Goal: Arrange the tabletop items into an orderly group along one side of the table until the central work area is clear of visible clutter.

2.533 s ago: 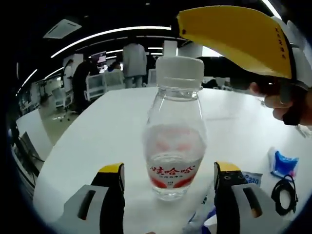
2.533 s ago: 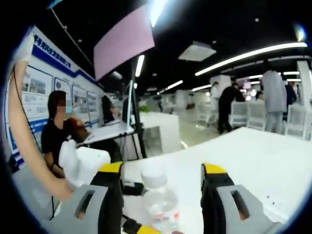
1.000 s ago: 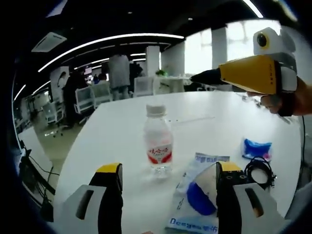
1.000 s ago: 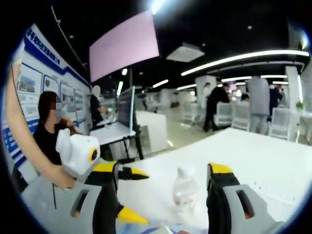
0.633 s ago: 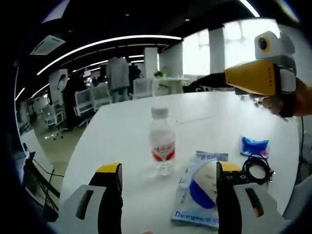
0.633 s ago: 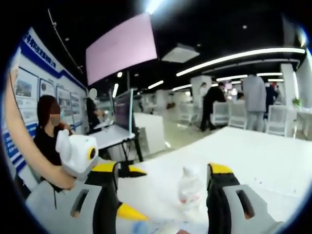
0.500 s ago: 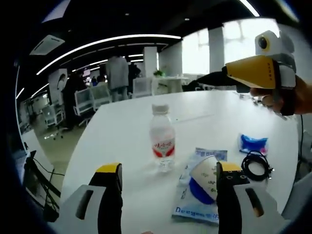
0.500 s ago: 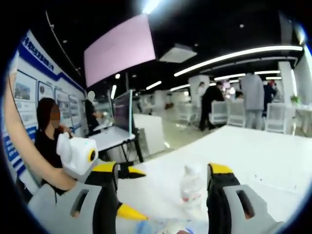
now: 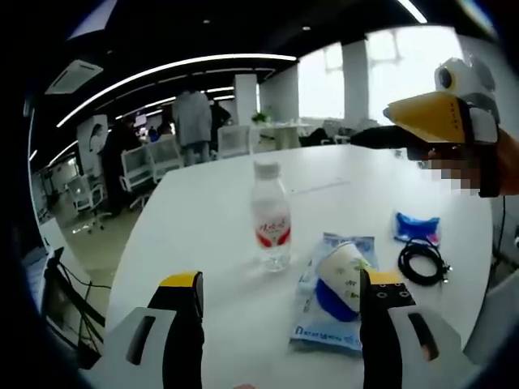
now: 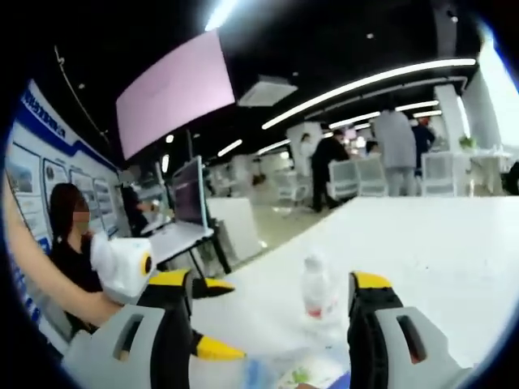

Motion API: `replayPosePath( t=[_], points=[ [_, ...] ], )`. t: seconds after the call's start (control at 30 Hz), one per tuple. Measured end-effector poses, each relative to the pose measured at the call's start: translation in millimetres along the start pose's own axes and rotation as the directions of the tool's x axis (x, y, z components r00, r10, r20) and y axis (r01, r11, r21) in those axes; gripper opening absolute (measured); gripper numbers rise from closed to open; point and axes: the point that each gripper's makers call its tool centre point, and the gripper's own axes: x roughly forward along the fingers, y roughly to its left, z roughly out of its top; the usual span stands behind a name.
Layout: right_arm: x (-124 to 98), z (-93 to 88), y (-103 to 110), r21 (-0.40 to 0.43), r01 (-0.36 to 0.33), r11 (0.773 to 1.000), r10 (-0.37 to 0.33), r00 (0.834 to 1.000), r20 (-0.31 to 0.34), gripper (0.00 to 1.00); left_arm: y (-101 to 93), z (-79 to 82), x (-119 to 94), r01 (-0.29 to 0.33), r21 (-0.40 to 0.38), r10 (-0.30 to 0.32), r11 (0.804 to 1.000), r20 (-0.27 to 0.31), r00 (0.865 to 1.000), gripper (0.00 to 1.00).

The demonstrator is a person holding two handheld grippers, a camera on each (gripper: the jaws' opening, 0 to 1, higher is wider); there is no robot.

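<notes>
Standing red-labelled water bottle (image 9: pixel 271 215)

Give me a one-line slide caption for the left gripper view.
Open left gripper faces a water bottle, a packaged cup, a blue packet and a coiled cable on a white table.

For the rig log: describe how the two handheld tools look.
Left tool: grey jaws, slotted, with black inner faces and yellow tips. Right tool: the same build. Seen from the left gripper view, the right tool's body is yellow with a white top.
</notes>
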Motion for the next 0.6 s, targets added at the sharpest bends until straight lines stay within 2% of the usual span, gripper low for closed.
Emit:
replayPosePath(
  t=[0.1,0.33,0.6],
  points=[
    [-4,-5.0,-7,0.058,0.053,0.997,-0.054,0.998,0.010,0.76,-2.6,-8.2,0,0.003,0.041,-0.002,0.999,-0.029,1.000,0.77],
    [-12,-19.2,-13,0.097,0.108,0.989,-0.109,0.994,0.003,0.76,-5.8,-15.6,-2,0.011,0.041,-0.010,0.999,-0.042,0.999,0.76],
    [-18,-42.5,-24,0.170,0.174,0.970,-0.170,0.985,-0.035,0.72,-6.7,-28.7,-2,0.014,0.039,-0.011,0.999,-0.069,0.998,0.76]
  ],
)
